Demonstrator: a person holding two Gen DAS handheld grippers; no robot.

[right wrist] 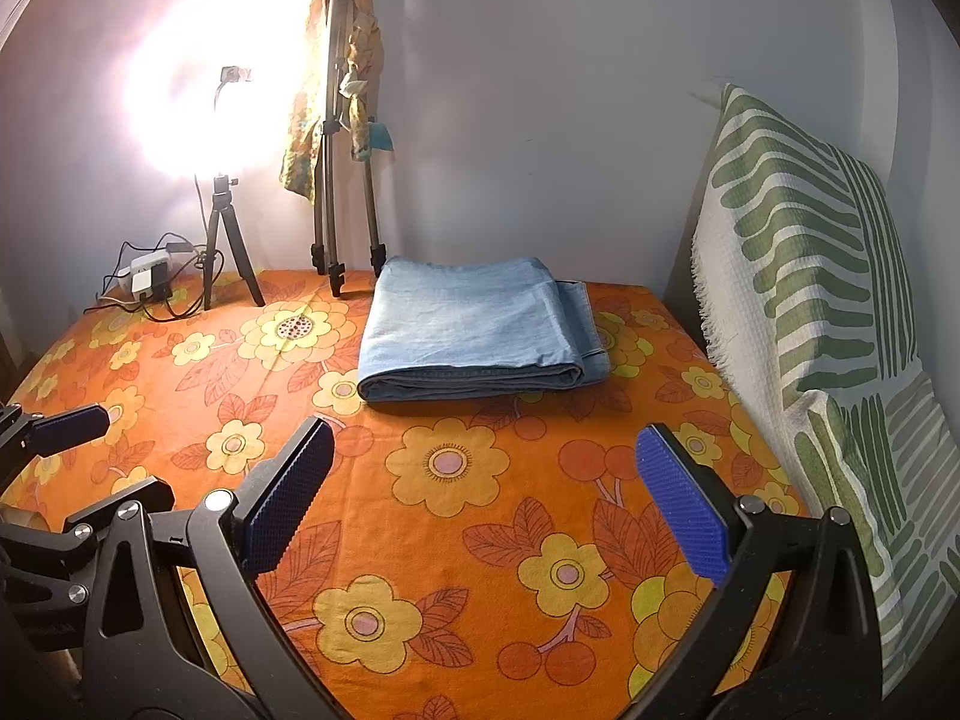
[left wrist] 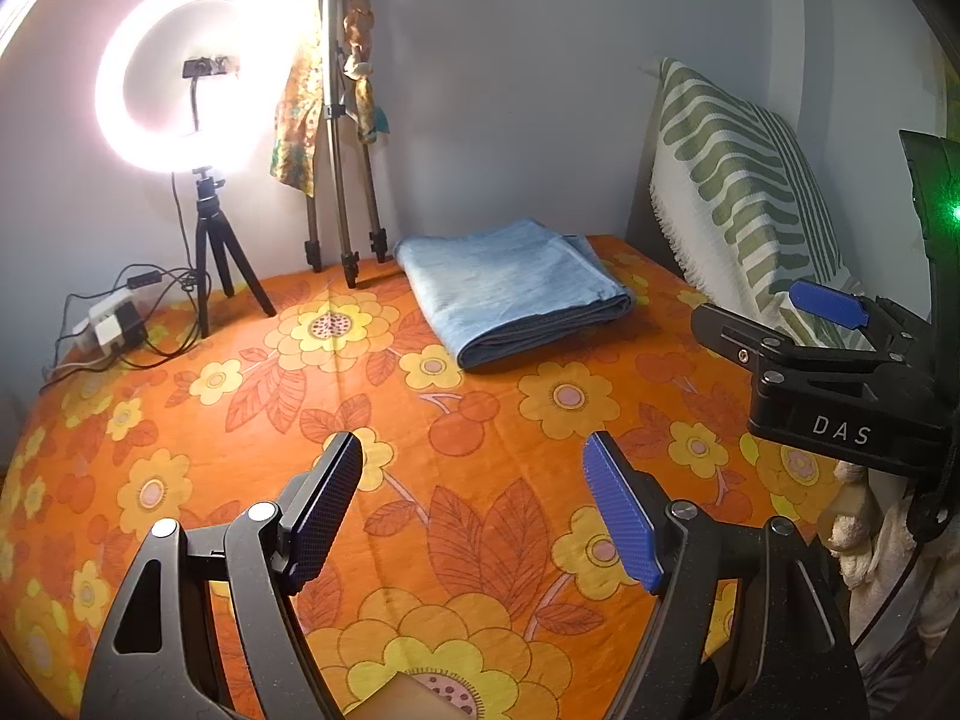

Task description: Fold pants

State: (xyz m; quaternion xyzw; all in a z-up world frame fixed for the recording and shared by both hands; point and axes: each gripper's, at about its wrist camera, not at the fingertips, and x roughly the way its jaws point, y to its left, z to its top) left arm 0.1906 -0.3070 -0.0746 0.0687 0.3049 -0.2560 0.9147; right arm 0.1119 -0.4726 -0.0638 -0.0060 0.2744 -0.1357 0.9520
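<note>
Blue-padded jaws of the left gripper (left wrist: 474,516) and right gripper (right wrist: 486,498) are hanging wide apart, gripping nothing, while folded denim pants (right wrist: 474,330) are lying beyond on the floral-covered table (right wrist: 456,540), near the wall.

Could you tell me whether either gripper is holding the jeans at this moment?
No, the folded blue jeans lie alone on the floral cloth, while the right gripper and left gripper hang open, apart from them.
</note>
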